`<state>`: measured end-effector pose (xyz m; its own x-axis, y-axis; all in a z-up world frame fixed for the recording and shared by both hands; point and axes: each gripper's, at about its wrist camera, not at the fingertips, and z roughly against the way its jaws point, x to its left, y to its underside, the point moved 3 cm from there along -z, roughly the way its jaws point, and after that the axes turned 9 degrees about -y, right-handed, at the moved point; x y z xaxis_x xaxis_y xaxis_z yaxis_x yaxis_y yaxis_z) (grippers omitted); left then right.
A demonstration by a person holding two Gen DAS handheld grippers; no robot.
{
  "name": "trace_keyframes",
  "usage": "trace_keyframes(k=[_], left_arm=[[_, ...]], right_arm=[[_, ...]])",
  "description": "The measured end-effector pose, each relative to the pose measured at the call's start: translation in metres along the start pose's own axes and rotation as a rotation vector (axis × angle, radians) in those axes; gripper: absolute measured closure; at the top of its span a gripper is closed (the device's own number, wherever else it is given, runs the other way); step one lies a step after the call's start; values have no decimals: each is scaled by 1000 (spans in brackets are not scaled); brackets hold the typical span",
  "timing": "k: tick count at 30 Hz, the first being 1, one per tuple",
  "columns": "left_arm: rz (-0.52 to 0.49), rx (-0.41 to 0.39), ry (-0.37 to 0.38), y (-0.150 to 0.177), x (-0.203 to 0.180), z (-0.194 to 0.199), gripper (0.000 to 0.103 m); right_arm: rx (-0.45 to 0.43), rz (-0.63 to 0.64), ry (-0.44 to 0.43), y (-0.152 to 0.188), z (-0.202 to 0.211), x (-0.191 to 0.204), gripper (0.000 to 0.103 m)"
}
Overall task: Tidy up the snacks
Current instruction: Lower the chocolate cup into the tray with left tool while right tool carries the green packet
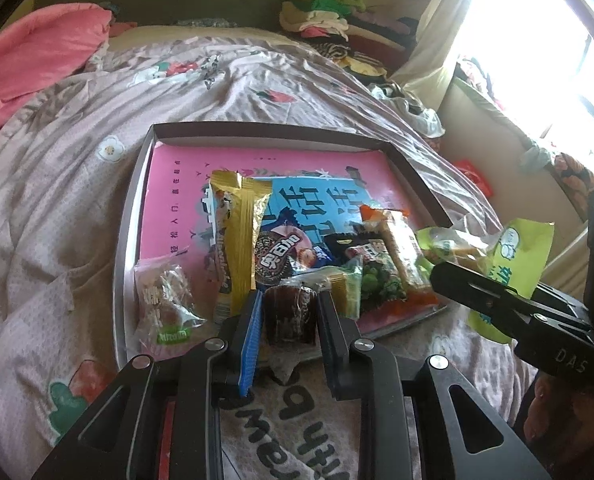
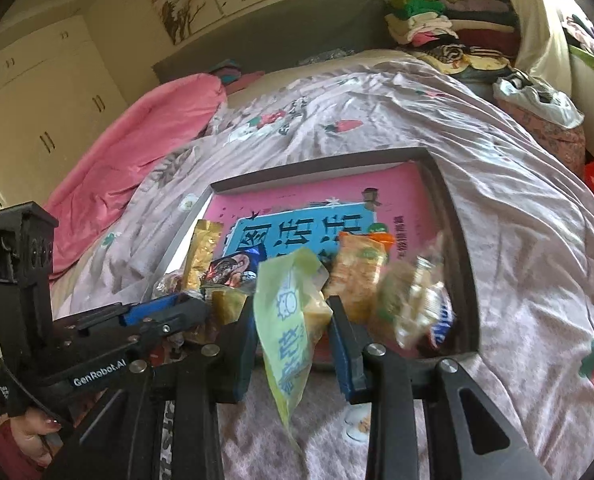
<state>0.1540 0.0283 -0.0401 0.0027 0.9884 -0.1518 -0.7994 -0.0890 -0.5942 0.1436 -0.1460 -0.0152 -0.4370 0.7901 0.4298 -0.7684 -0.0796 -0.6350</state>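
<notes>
A shallow box (image 1: 135, 216) lies on the bed (image 1: 77, 168), lined with a pink sheet (image 1: 177, 184), and the snacks are gathered along its near edge, which looks like the place chosen for them.

The left claw (image 1: 289, 316) is narrowed onto a dark jelly cup (image 1: 287, 312), its blue pad (image 1: 249, 344) pressed to 1 side and the black finger to the other. The cup sits right at the box's near rim, between a gold packet (image 1: 239, 236) and a green bean pack (image 1: 377, 280); I cannot tell whether it rests on the lining or hangs just above it. That slot looks like a gap kept for it, so the row stays tight.

The right claw (image 2: 293, 324) grips a pale green bag (image 2: 285, 320) by its middle, so the lower end droops over the bedspread, short of the box. Gripped there, the floppy bag hangs steady but its tail could drag on the rim. Beyond it lie an orange cracker pack (image 2: 357, 276) and a clear wrapped snack (image 2: 413, 304), blurred, near the box's right wall.

In the left view a clear candy bag (image 1: 165, 304) sits at the near left corner and an Oreo pack (image 1: 285, 256) lies behind the cup.

I judge the sorting partly done: most packs are in, 2 are in the claws. The green bag probably needs a spot on the right.
</notes>
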Motion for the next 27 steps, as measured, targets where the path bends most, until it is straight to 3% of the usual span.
trace_keyframes(k=[12, 27], left_arm=[[7, -3, 31, 1, 5, -3, 76], [14, -4, 38, 0, 6, -4, 76]], right_arm=[[67, 51, -35, -8, -38, 22, 69], [70, 22, 4, -11, -42, 6, 68]])
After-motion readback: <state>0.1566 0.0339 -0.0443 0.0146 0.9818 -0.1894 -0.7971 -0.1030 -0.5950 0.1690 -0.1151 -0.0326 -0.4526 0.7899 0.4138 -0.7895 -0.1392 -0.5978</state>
